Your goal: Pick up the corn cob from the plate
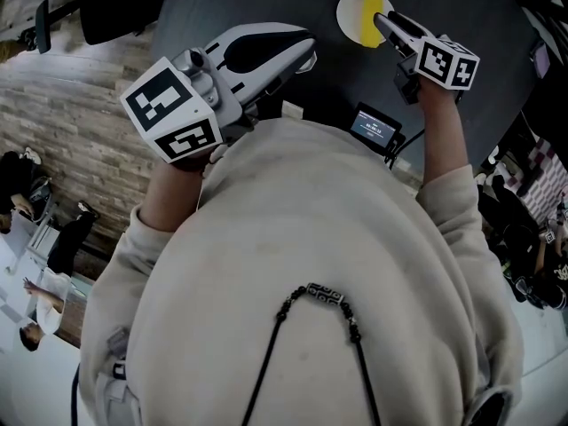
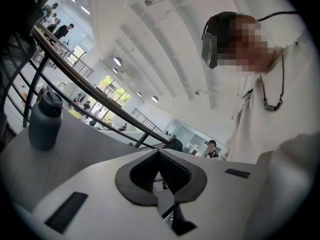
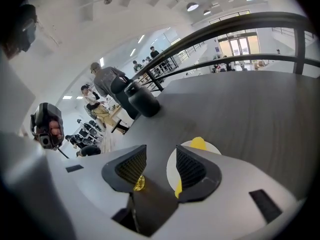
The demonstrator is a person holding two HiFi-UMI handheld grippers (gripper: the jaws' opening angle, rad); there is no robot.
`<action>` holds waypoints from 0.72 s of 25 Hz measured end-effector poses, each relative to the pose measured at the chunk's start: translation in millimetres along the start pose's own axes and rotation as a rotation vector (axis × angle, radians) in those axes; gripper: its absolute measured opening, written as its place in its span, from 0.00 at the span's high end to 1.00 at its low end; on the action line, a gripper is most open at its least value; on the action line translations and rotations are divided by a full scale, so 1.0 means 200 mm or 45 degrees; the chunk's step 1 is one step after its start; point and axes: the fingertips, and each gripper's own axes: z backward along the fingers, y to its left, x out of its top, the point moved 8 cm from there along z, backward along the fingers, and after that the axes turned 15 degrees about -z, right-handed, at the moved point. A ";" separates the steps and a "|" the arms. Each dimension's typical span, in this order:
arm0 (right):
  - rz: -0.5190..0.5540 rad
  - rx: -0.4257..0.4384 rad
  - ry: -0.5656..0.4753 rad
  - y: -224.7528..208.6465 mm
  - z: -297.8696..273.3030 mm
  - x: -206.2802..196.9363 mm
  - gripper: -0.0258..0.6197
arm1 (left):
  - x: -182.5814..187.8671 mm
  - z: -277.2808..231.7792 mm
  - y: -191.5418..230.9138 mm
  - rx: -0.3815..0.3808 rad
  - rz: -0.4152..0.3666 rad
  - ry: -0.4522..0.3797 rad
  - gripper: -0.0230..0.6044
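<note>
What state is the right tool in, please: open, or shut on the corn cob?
Open: the right tool holds its jaws apart above the corn cob, which lies on the plate; neither pad presses it.

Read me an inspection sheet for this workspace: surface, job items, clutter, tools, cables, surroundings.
Surface: dark grey tabletop.
Job's things: yellow corn cob lying on a round white plate, not gripped.
Clutter: dark lidded bottle standing on the table; small black screen unit at the near edge.
Tools: right tool over the cob, jaws apart, pads not pressing it; left tool shut, empty, held back near the person's chest.
Cables: thin black lead beside the screen unit.
Surroundings: black railing, people beyond it.
</note>
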 end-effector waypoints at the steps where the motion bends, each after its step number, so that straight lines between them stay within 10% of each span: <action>1: -0.004 -0.011 0.006 -0.01 -0.01 -0.01 0.68 | 0.00 0.01 0.00 0.003 0.001 0.000 0.96; 18: -0.036 -0.215 0.116 -0.22 -0.19 -0.06 0.53 | -0.01 0.07 0.03 0.054 0.030 -0.005 0.96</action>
